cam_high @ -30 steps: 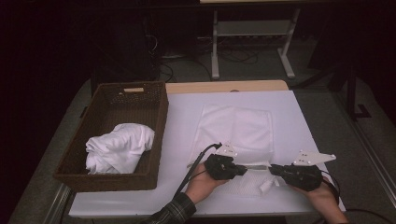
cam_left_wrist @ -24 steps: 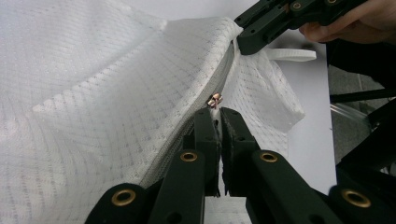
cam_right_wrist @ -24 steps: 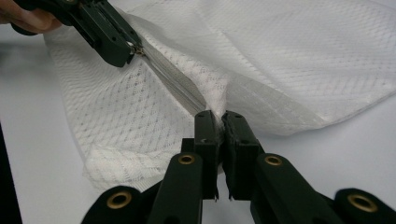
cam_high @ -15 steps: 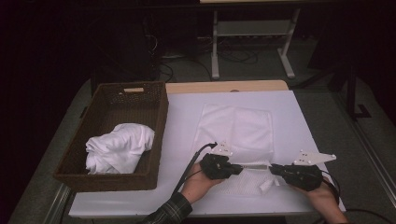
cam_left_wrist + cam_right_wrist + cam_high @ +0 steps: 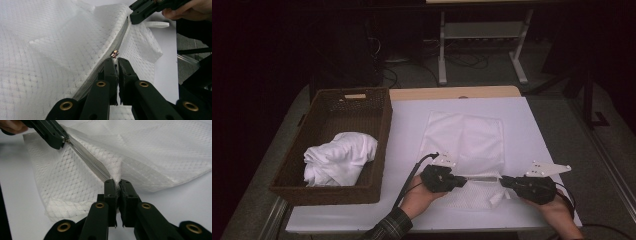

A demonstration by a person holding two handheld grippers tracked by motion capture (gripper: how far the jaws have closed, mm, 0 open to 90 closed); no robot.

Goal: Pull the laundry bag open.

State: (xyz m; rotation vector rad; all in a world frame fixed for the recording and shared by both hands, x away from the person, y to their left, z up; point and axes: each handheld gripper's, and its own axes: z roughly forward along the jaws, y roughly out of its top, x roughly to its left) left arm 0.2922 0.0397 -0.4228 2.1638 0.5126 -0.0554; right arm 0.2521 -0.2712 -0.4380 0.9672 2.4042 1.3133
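Observation:
A white mesh bag [image 5: 467,140] lies flat on the white table [image 5: 407,125], its zipper [image 5: 482,177] running along the near edge. My left gripper [image 5: 463,180] points right and is shut on the zipper's small metal pull [image 5: 115,53]; its jaws [image 5: 117,61] meet at the pull. My right gripper [image 5: 503,181] points left and is shut on the bag's fabric at the zipper's other end [image 5: 118,182]. The zipper is stretched taut between them. The left gripper view takes in the right gripper [image 5: 133,17] farther off, and the right gripper view takes in the left gripper [image 5: 61,141].
A brown wicker basket [image 5: 379,130] stands at the table's left with a bundled white cloth [image 5: 339,157] inside. A metal stand [image 5: 482,35] and cables are on the floor behind the table. The person's hands rest near the table's front edge.
My left gripper has slid a little to the left along the zipper, away from the right gripper. The right gripper has stayed put.

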